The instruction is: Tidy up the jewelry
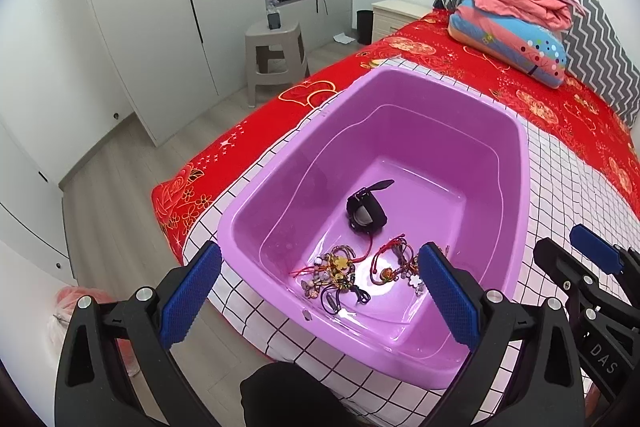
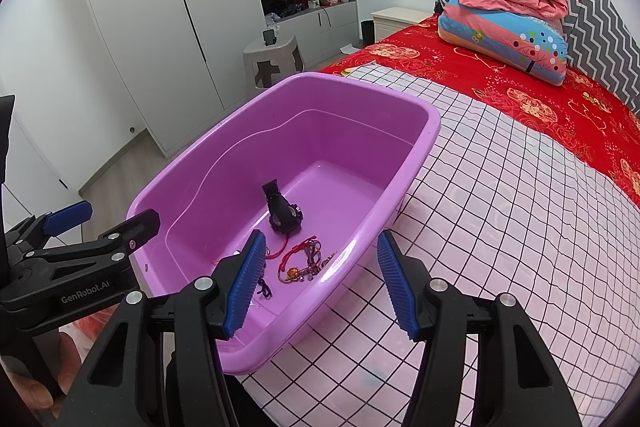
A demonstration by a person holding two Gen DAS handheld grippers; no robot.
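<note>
We hold the left gripper point(image 1: 320, 291) and right gripper point(image 2: 322, 283) wide and empty above the purple tub point(image 1: 516, 163). Nearest lie the tangled bracelets point(image 1: 340, 273): light, limp, likely snagging, best pinched by a cord. Beyond, the black watch point(image 1: 366, 213) looks stiffer; its strap suits gripping.
</note>
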